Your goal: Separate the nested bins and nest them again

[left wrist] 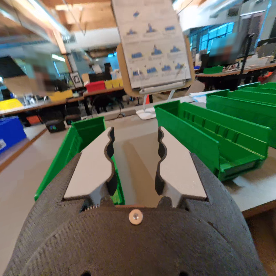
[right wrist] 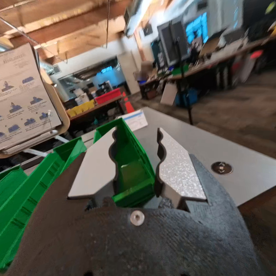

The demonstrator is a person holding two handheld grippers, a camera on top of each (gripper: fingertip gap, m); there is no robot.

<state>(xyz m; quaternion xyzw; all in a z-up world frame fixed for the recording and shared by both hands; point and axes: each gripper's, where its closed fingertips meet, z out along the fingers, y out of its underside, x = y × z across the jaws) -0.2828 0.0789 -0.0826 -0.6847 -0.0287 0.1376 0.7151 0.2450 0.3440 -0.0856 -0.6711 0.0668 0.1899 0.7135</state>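
Observation:
Several long green bins lie apart on a grey table (left wrist: 134,171). In the left wrist view, one bin (left wrist: 62,156) lies partly under the left finger (left wrist: 92,164), another bin (left wrist: 209,141) lies to the right, and more bins (left wrist: 246,104) sit farther right. My left gripper (left wrist: 135,128) is open and empty over the bare strip between the first two. In the right wrist view, my right gripper (right wrist: 137,129) is open, low over the near end of a bin (right wrist: 131,164) whose right wall stands between the fingers. Two more bins (right wrist: 37,179) lie to its left.
A picture board on a white stand (left wrist: 152,44) rises behind the bins and also shows in the right wrist view (right wrist: 22,97). A paper sheet (right wrist: 135,119) lies at the table's far end. A round metal insert (right wrist: 221,168) sits in the tabletop. The table's front edge (left wrist: 253,207) is close.

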